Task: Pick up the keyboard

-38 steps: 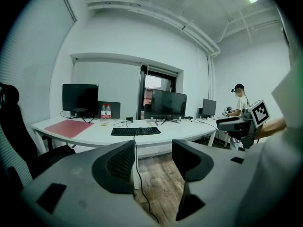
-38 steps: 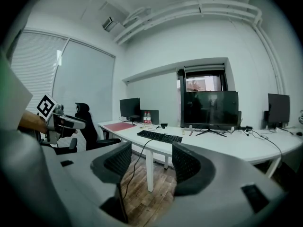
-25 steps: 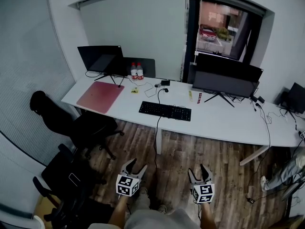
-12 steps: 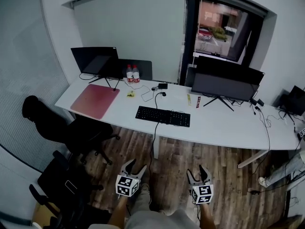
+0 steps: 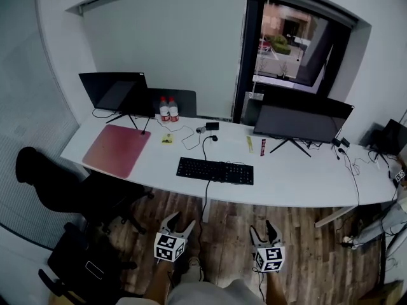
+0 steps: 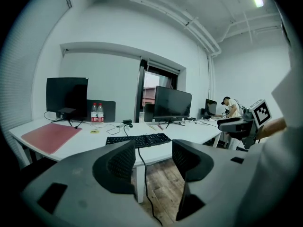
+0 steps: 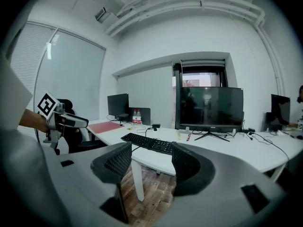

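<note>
Our left gripper point(image 5: 180, 220) and right gripper point(image 5: 262, 227) are both released and empty, well short of the black keyboard point(image 5: 215, 170) at the near edge of the desk point(image 5: 299, 186); we judge it light and stiff (the cable point(image 5: 205, 203) probably tethers it), so take both short ends.

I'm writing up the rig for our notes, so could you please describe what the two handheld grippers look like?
They match. The left gripper and the right gripper each have a smooth grey body that ends in two curved jaws. The jaws are lined on their inner faces with dark ribbed pads. Behind the jaws, each gripper carries a white cube printed with black square markers.
</note>
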The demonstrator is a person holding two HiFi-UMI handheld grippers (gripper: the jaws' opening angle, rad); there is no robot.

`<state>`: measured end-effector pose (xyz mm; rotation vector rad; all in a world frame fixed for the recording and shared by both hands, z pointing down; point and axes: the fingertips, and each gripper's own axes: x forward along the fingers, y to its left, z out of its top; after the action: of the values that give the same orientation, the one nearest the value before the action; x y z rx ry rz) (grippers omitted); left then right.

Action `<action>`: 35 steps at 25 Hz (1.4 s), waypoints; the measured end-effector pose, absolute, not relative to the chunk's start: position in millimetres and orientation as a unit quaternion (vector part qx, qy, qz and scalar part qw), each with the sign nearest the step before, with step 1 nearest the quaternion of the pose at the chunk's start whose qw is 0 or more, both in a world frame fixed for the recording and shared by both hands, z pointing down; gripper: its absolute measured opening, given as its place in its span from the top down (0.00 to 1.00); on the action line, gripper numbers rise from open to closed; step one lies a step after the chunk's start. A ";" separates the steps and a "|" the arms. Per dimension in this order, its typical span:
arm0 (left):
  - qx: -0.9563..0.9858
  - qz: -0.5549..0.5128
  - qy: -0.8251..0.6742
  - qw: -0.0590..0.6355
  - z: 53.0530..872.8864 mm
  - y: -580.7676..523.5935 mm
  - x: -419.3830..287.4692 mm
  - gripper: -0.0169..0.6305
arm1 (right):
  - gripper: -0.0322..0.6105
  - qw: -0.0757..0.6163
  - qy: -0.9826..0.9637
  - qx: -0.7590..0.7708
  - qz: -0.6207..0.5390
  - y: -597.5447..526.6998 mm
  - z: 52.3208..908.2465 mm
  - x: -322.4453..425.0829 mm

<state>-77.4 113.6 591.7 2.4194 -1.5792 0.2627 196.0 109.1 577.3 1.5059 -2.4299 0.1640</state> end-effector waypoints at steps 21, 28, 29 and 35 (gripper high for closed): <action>0.857 0.086 -0.491 0.129 605.1 -11.3 -144.3 0.61 | 0.56 0.159 -0.809 0.564 0.049 15.8 575.5 126.5; 0.863 0.089 -0.478 0.134 612.4 -25.5 -139.0 0.61 | 0.57 0.162 -0.799 0.576 0.058 9.8 583.9 130.0; 0.863 0.091 -0.478 0.137 614.3 -26.4 -138.9 0.61 | 0.57 0.162 -0.799 0.576 0.060 8.7 585.2 130.2; 0.860 0.099 -0.480 0.145 623.2 -36.2 -140.4 0.61 | 0.57 0.162 -0.800 0.573 0.067 -5.6 590.9 129.8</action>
<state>-140.4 -36.2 623.2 2.4758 -1.3820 0.2860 129.8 -5.6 590.9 1.6367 -2.2837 0.1918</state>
